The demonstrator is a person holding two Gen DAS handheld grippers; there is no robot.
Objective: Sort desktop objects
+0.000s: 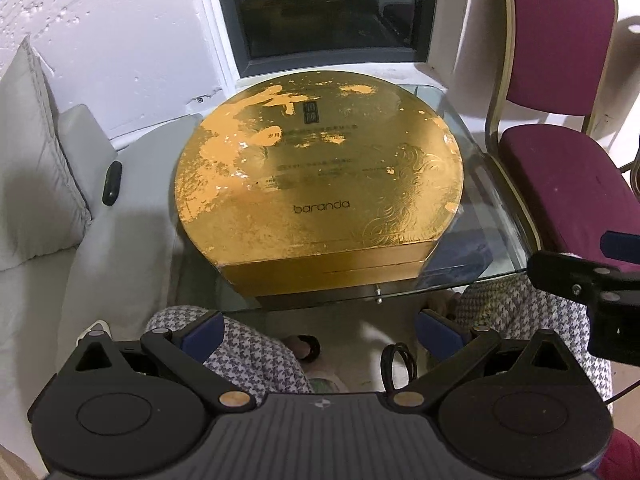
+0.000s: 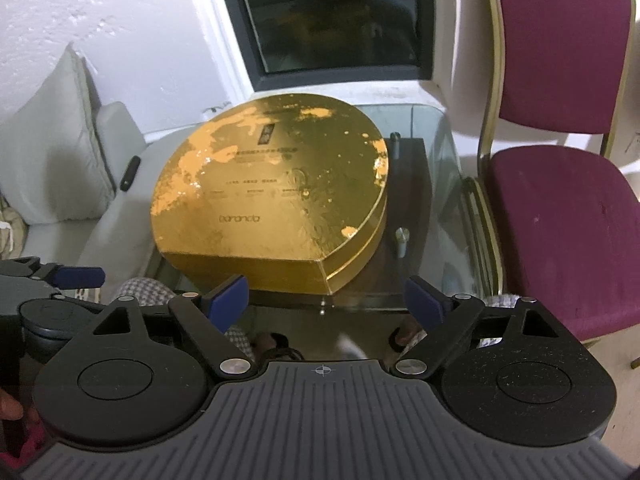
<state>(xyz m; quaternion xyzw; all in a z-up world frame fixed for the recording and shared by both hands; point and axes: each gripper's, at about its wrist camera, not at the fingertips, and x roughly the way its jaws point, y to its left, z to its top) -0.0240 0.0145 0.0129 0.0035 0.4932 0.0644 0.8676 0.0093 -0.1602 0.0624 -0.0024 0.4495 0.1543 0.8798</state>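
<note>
A clear glass table [image 1: 486,216] with rounded corners carries one thing — a large gold box [image 1: 320,184], round with one flat side, its lid closed and printed "baranda". The box covers most of the top; its flat side faces the near edge — bare glass shows at the right.

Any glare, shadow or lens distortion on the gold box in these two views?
Left wrist: the gold box shows bright patchy glare across its far lid and a dark shadow band mid-lid; fisheye bends the glass table edge. Right wrist: the same glare sits on the left and far rim, the near side dimmer.
</note>
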